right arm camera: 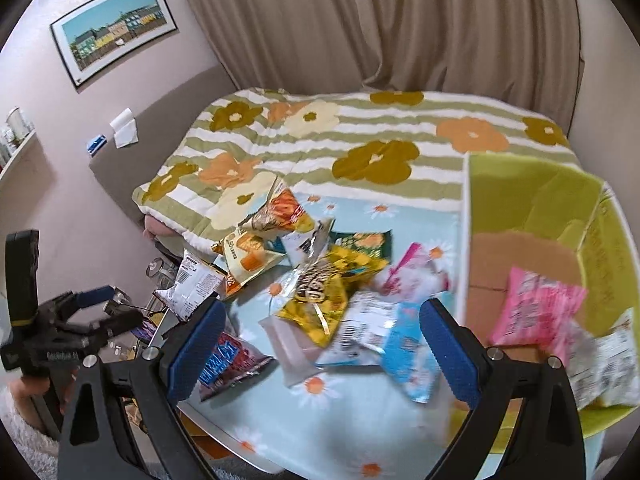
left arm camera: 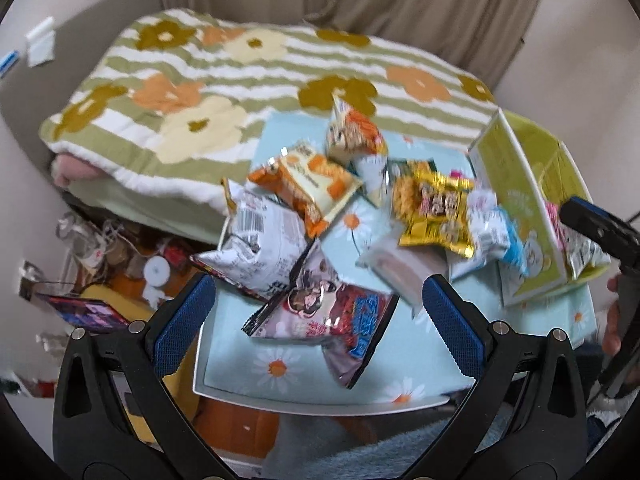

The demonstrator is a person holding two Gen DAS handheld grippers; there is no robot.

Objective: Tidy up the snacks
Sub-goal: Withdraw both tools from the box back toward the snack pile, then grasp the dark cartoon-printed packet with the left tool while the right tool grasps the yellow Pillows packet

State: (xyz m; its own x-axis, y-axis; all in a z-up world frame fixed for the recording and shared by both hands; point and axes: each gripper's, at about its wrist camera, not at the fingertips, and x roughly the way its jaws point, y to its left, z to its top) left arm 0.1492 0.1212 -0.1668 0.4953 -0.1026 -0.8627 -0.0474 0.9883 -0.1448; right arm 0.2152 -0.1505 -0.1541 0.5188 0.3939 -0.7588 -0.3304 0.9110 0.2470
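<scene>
1. Well, I see the flowered quilt [right arm camera: 360,136] cut off at the right; blur smears most packet print.
2. The light-blue daisy table [right arm camera: 340,412] has bare cloth near me.
3. The green cardboard box [right arm camera: 532,200] sits at its right edge, holding a pink packet [right arm camera: 536,308].
4. Crinkly foil snacks [left arm camera: 436,208] lie heaped mid-table.
5. My left gripper [left arm camera: 318,320] and right gripper [right arm camera: 322,344] both gape wide, holding nothing.
</scene>
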